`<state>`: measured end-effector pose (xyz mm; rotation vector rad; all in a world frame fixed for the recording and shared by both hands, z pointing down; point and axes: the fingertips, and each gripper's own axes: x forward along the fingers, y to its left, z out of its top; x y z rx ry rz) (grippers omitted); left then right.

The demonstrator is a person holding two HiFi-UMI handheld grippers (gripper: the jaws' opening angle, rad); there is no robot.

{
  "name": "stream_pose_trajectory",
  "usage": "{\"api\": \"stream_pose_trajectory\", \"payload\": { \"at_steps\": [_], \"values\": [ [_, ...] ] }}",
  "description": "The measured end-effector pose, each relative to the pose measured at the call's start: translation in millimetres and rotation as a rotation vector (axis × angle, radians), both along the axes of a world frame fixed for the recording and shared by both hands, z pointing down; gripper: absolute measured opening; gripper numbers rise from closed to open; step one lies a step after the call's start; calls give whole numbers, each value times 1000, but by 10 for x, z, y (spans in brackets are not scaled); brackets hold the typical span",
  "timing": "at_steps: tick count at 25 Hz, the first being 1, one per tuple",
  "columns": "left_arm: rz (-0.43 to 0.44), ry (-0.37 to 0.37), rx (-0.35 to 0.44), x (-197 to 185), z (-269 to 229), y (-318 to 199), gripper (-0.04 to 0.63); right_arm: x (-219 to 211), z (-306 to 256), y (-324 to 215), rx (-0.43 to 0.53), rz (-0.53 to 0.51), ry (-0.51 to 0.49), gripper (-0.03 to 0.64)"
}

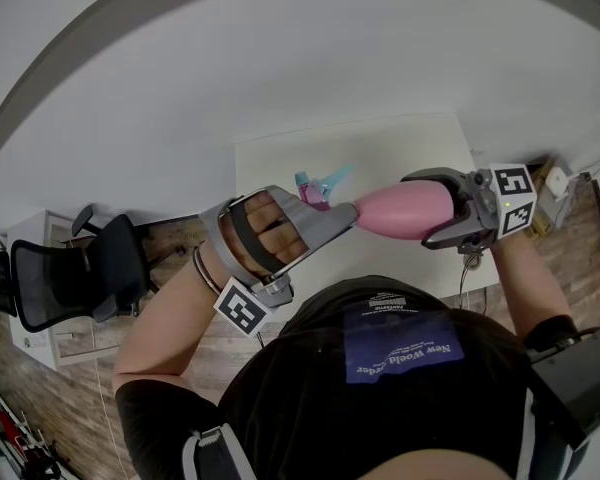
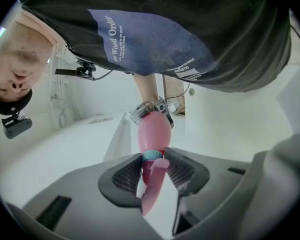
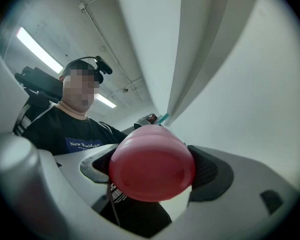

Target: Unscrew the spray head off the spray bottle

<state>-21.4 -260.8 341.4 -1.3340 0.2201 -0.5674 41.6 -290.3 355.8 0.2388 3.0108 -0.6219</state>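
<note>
White tabletop (image 1: pixel 400 148) spreads out ahead of me, with wooden floor (image 1: pixel 180 243) around it and a black office chair (image 1: pixel 70 278) off past its left edge. I hold the pink spray bottle (image 1: pixel 405 211) in the air on its side, and from the head view it lies along the tabletop's near edge, touching nothing but my fingers. My right gripper (image 1: pixel 428 210) has its two jaws clamped on the bottle's fat body. In the right gripper view the round pink base (image 3: pixel 152 169) fills the gap between the dark pads, which press on both its flanks. My left gripper (image 1: pixel 335 208) comes in from the opposite end and is closed on the spray head (image 1: pixel 320 183). In the left gripper view the teal collar (image 2: pixel 151 155) sits tight between the ribbed pads (image 2: pixel 127 174), and the pink trigger (image 2: pixel 152 184) runs back toward the camera between the jaws. The teal nozzle (image 1: pixel 335 178) sticks out toward the far edge of the tabletop. The head sits on the bottle's neck, with collar and body meeting in one line. My left hand (image 1: pixel 270 230) shows through the gripper's grey frame, strapped in.
</note>
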Motion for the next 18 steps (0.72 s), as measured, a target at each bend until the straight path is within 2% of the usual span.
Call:
{"api": "stream_pose_trajectory", "payload": {
  "at_steps": [3,6,8,12,18],
  "values": [
    [-12,5,-43,-5,-1,2,144,-4,-19,7,14,1,0,419],
    [-36,7,-156,-25,24,-17,141,-22,-19,10,44,8,18,419],
    [-58,21,-303,-42,46,-15,141,-37,-27,16,68,13,31,419],
    [-121,68,-653,-48,45,-8,141,-51,-43,23,119,31,59,419],
    [-232,128,-1109,-77,138,-70,140,-70,19,21,193,65,124,419]
  ]
}}
